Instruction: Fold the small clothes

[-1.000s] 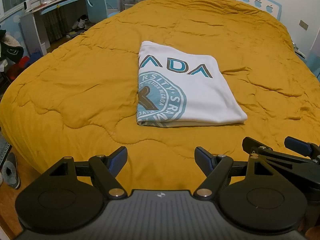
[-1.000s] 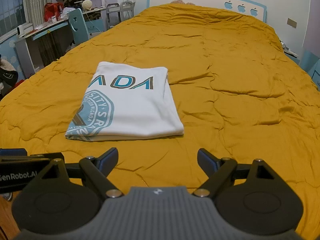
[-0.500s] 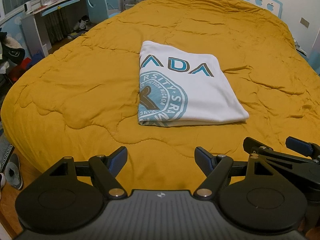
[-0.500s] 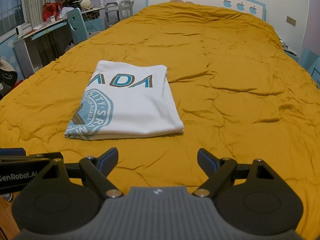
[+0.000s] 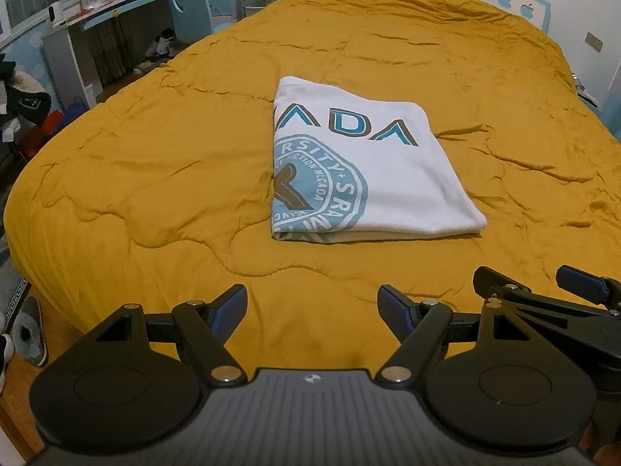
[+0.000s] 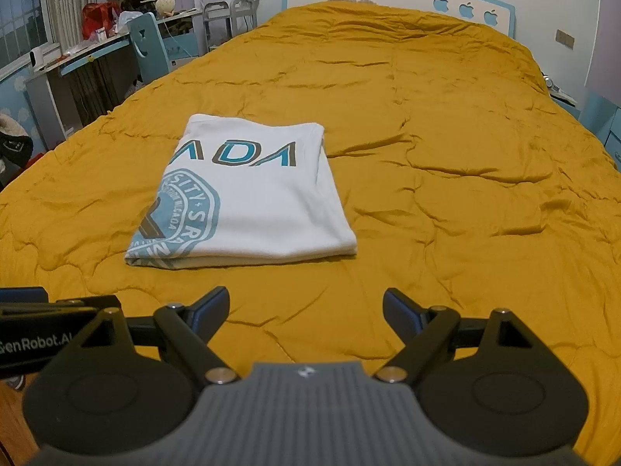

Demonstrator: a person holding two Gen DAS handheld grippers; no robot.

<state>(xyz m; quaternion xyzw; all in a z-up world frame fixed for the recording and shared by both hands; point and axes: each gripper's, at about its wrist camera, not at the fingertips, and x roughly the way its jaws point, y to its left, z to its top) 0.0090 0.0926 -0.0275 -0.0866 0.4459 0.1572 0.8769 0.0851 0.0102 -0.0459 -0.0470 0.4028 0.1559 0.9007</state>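
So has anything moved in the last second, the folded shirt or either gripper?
Hardly anything. The folded white T-shirt with teal print lies unmoved on the mustard-yellow quilt. The left gripper and right gripper stay open and empty, short of the shirt.

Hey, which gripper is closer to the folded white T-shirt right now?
Roughly equal; left looks marginally nearer. Left gripper hovers open before the folded white T-shirt's near-left corner; right gripper hovers open off its near-right corner. Neither touches it.
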